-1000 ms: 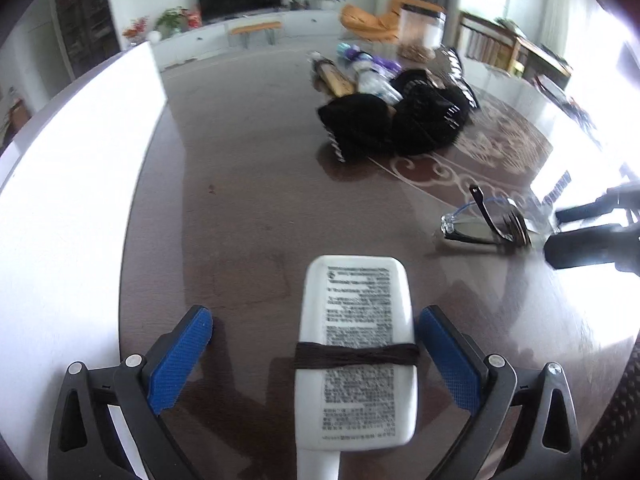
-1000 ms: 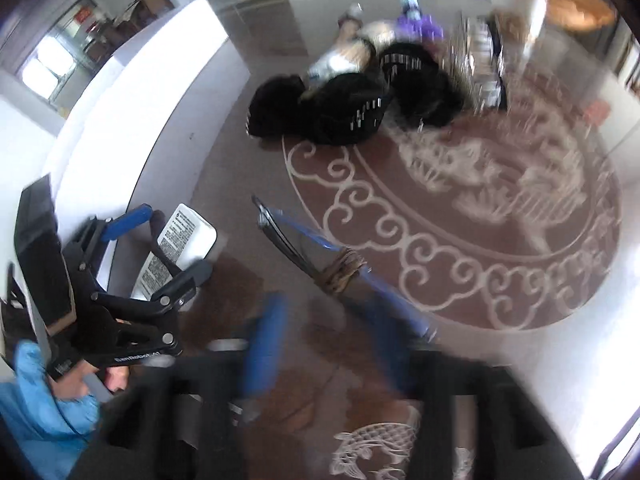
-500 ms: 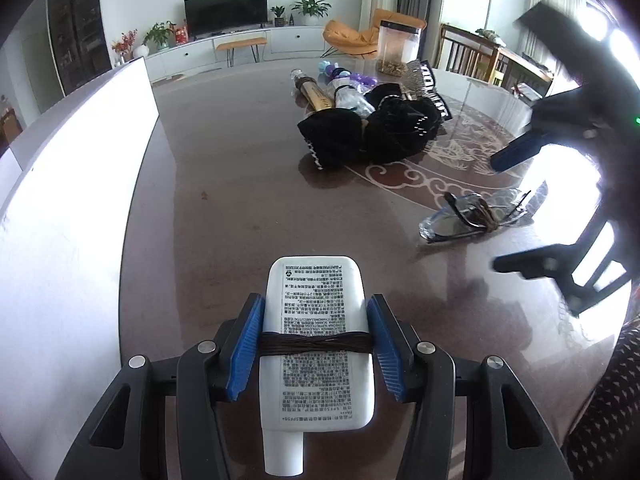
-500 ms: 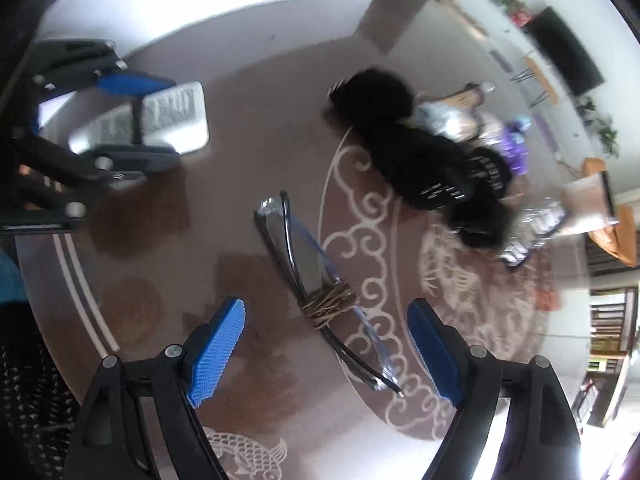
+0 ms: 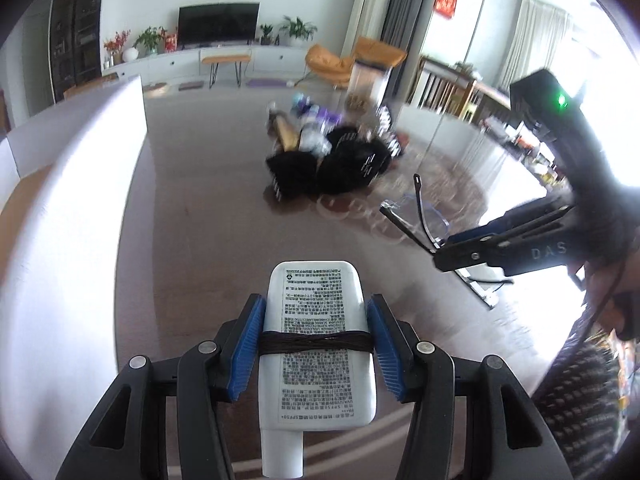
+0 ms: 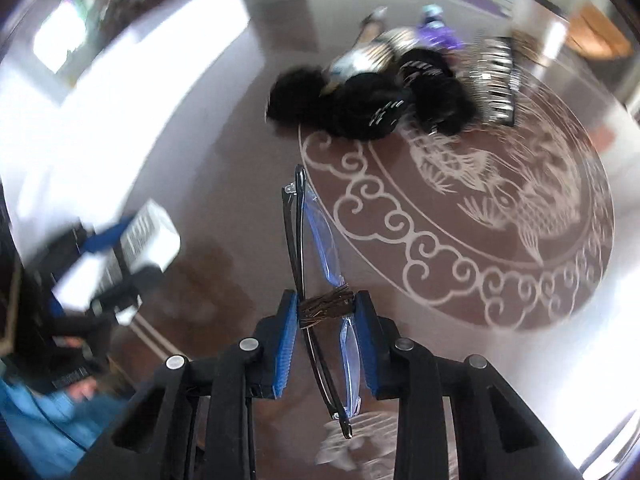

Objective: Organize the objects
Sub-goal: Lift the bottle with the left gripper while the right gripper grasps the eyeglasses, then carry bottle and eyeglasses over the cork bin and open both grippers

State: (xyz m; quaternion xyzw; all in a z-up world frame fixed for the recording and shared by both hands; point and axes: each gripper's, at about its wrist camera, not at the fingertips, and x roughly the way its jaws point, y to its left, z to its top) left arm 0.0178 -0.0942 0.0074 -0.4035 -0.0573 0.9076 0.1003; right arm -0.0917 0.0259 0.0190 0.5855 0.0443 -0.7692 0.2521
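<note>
Dark glossy table (image 5: 192, 248) carries a black fabric heap (image 5: 332, 164). Nearer than it, the left gripper (image 5: 314, 340) clamps a white printed tube (image 5: 316, 344) lengthwise; the right gripper (image 6: 326, 312) is closing on folded blue-lensed glasses (image 6: 316, 240), both pointing heapward.

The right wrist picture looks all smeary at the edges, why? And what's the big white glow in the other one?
Right wrist view: the black pile and the white tube are motion-blurred, while the glasses in the closing right gripper stay sharp. Left wrist view: window glare whitens the right side, and the fisheye lens bends the table edge; the left gripper is sharp.
</note>
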